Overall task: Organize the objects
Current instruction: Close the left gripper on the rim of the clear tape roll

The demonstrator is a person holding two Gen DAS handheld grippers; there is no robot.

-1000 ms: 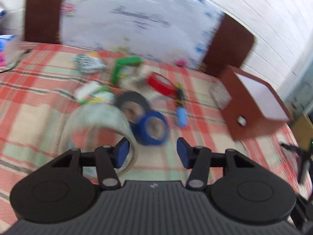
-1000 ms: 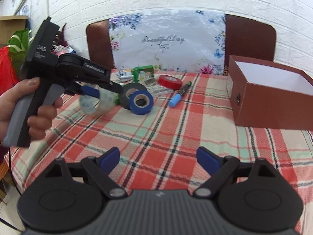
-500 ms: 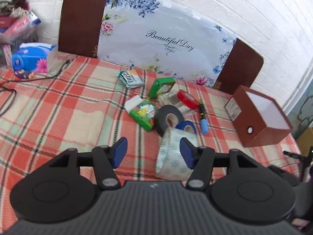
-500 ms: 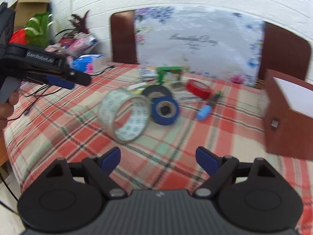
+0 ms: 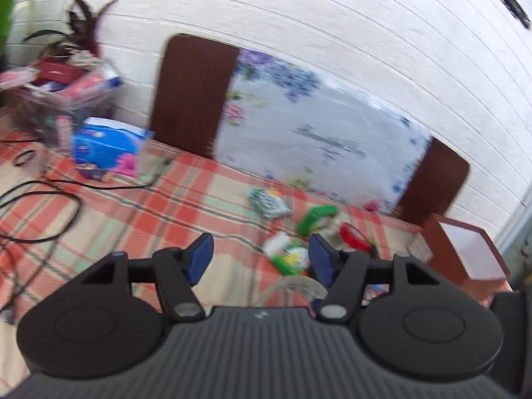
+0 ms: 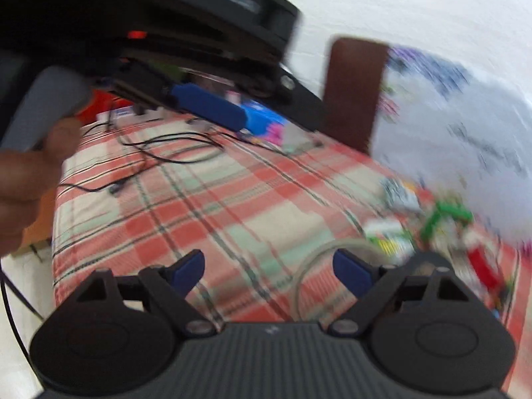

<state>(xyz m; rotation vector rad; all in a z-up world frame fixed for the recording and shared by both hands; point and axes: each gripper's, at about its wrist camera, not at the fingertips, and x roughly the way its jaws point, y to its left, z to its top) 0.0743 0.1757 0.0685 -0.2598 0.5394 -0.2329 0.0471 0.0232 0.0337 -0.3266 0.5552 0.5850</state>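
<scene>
Both views are smeared by motion. Nearest in the left wrist view, the left gripper (image 5: 261, 259) has its blue pads wide apart with nothing between them, above the red and green plaid tablecloth (image 5: 133, 219). Just beyond its right finger the clear tape roll (image 5: 292, 291) rests on the cloth, mostly hidden behind the gripper body. In the right wrist view the right gripper (image 6: 269, 271) is likewise spread wide and holds nothing; the clear tape roll shows as a pale ring (image 6: 327, 252) around its right pad, though whether they touch I cannot tell. Farther right lies a cluster: a green and white packet (image 5: 287, 254), a red tape roll (image 5: 354, 236), a green holder (image 5: 316, 217) and a small printed packet (image 5: 269, 202). At far right stands the open brown box (image 5: 465, 252). To the left black cables (image 5: 50, 199) trail over the cloth, with a blue tissue pack (image 5: 106, 148) beyond them. At the far edge a floral panel (image 5: 316, 139) leans against the white wall.
</scene>
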